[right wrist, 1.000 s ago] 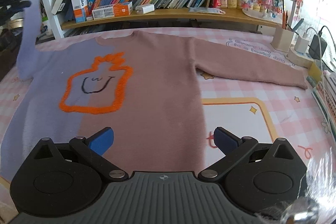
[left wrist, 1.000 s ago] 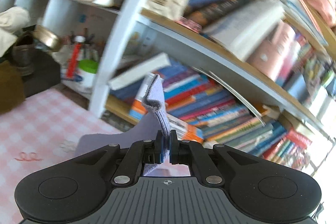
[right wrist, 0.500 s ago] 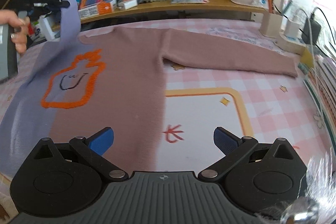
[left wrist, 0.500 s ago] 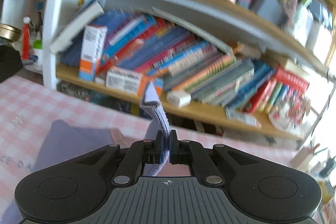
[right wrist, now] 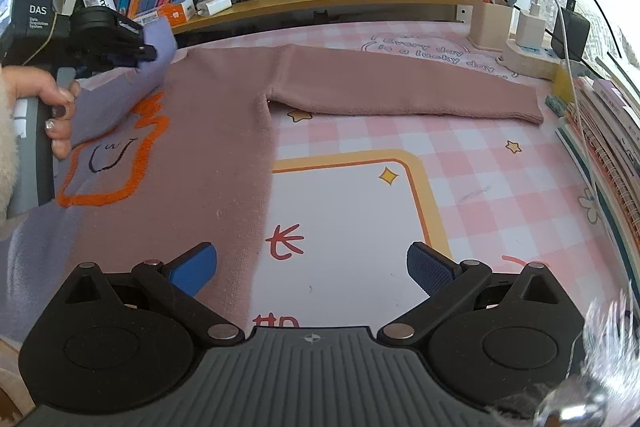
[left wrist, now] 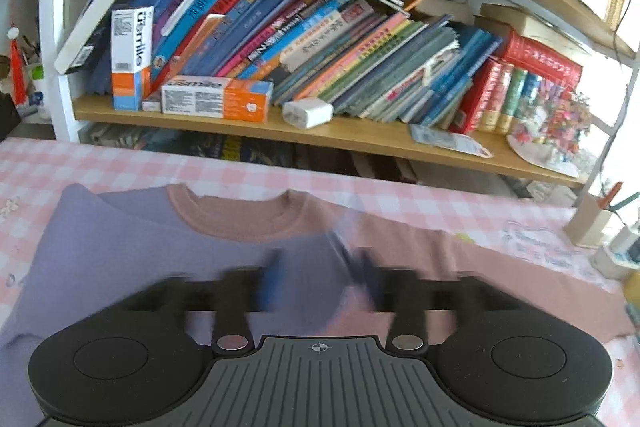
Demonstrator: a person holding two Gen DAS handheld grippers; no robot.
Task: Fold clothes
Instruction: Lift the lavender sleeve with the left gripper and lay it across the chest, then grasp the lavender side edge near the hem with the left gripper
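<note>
Lilac sleeve [right wrist: 158,51] meets the blurred, parted left hand-held gripper [left wrist: 318,275]; right hand-held gripper [right wrist: 312,267] spread.

Right gripper [right wrist: 312,267] fingers [right wrist: 192,267] spread above flat sweater [right wrist: 208,147]

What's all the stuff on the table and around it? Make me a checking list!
Surface: pink checked table cover, flat.
Job's things: sweater spread flat; brown sleeve stretched out; purple sleeve lifted over the chest.
Clutter: notebook stack and pen holder at the edge.
Grippers: left tool blurred, fingers apart, purple sleeve at its tip; right tool open, empty, above the hem.
Cables: white cable by a power strip.
Surroundings: bookshelf full of books.
</note>
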